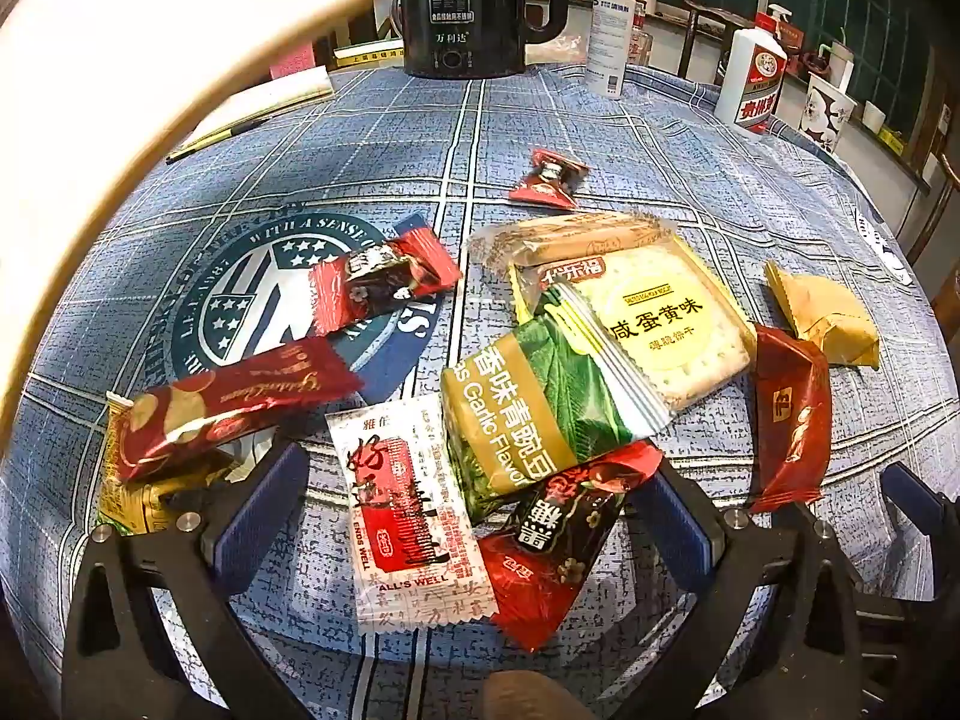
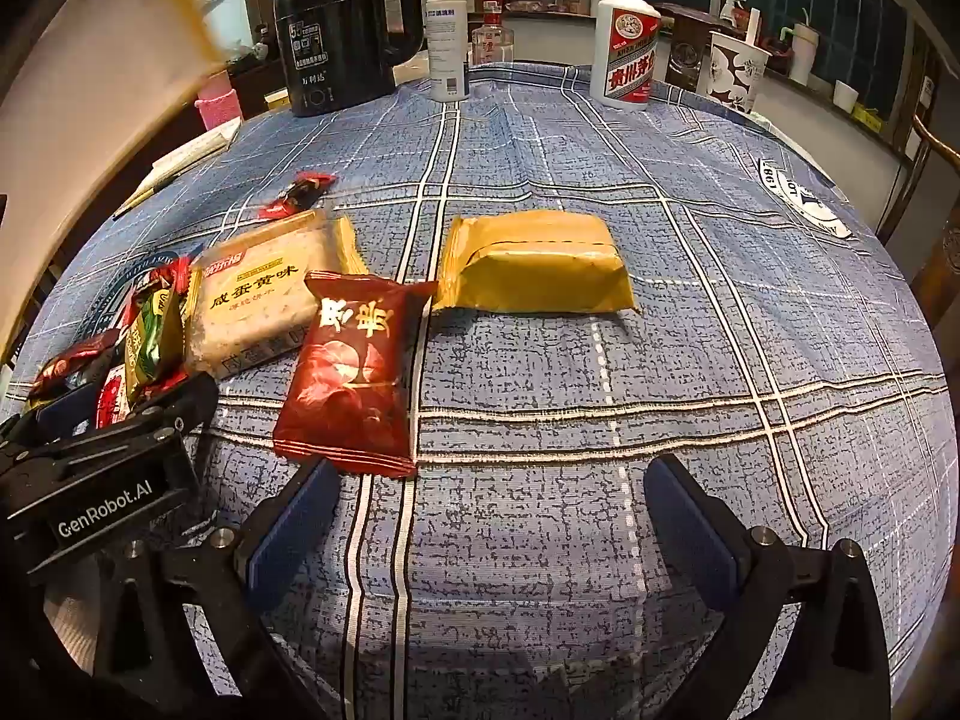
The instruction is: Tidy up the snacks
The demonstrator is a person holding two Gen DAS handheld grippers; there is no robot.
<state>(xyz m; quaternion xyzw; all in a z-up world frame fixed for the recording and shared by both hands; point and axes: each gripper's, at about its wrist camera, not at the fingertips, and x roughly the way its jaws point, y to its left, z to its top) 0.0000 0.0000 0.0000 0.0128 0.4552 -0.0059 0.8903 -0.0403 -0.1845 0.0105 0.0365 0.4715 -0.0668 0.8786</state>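
- left gripper [image 1: 468,516]: jaws spread wide, nothing clamped; a white sachet [image 1: 414,516], the lower end of a green pea packet [image 1: 516,414] and a dark red candy wrapper [image 1: 552,546] lie on the cloth between its blue pads [image 1: 264,516], with no pad seen pressing on any of them
- right gripper [image 2: 486,528]: jaws spread wide and empty, only blue checked tablecloth [image 2: 720,330] between the fingers
- snack pile, left wrist view: the green pea packet overlaps a square cracker pack [image 1: 654,318], which lies on a clear-wrapped biscuit pack [image 1: 570,237]; the dark red candy wrapper rests beside the white sachet
- outlying snacks, left wrist view: a long red bar wrapper [image 1: 240,402] lies left of the pile over a gold packet [image 1: 144,498]; a red-and-black candy [image 1: 384,282] sits on the round emblem; a small red candy [image 1: 549,177] lies apart, farther back
- right side: a red snack bag [image 2: 354,372] lies just ahead of the right gripper's left finger; a yellow packet [image 2: 534,264] lies beyond it, near but apart
- rear of table: black kettle [image 2: 342,30], white spray bottle [image 2: 447,42], white liquor bottle [image 2: 624,48], paper cup [image 2: 735,72], all upright
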